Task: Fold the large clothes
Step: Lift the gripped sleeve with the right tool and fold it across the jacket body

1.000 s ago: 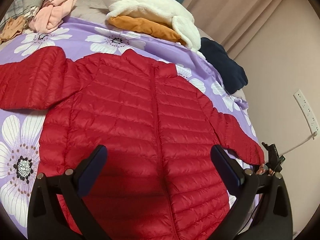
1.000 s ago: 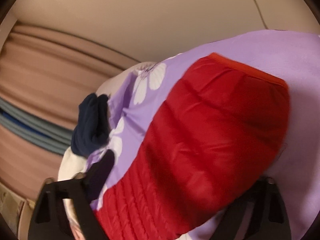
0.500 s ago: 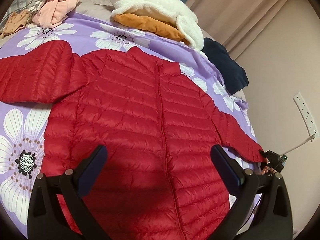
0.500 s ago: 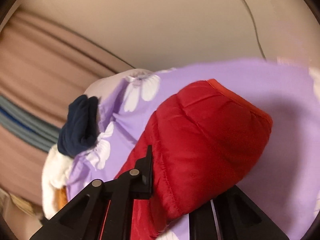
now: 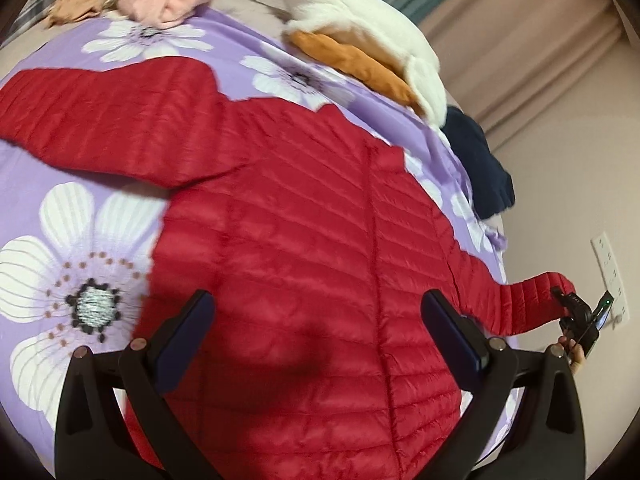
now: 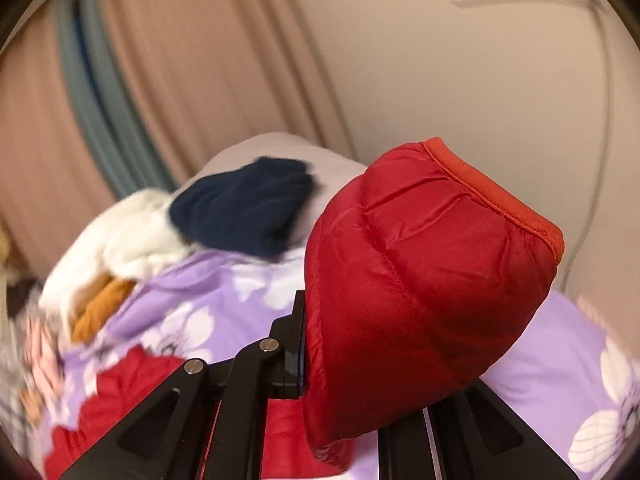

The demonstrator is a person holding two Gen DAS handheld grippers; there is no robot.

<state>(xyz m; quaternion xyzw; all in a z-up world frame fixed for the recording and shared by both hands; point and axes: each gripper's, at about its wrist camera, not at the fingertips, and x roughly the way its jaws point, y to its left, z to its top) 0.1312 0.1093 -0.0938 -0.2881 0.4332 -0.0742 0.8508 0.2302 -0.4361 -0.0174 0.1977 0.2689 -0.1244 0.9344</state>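
My right gripper point(image 6: 316, 360) is clamped on the jacket's cuff point(image 6: 432, 264), seen lifted off the bedspread point(image 6: 560, 344) in its own view, while only my left gripper point(image 5: 316, 320), spread wide and holding nothing, shows the whole jacket point(image 5: 304, 248) lying front-up on the bed.

Red quilted jacket point(image 5: 304, 240) on lilac white-flowered bedsheet point(image 5: 80, 240); black fingers point(image 5: 188, 324).
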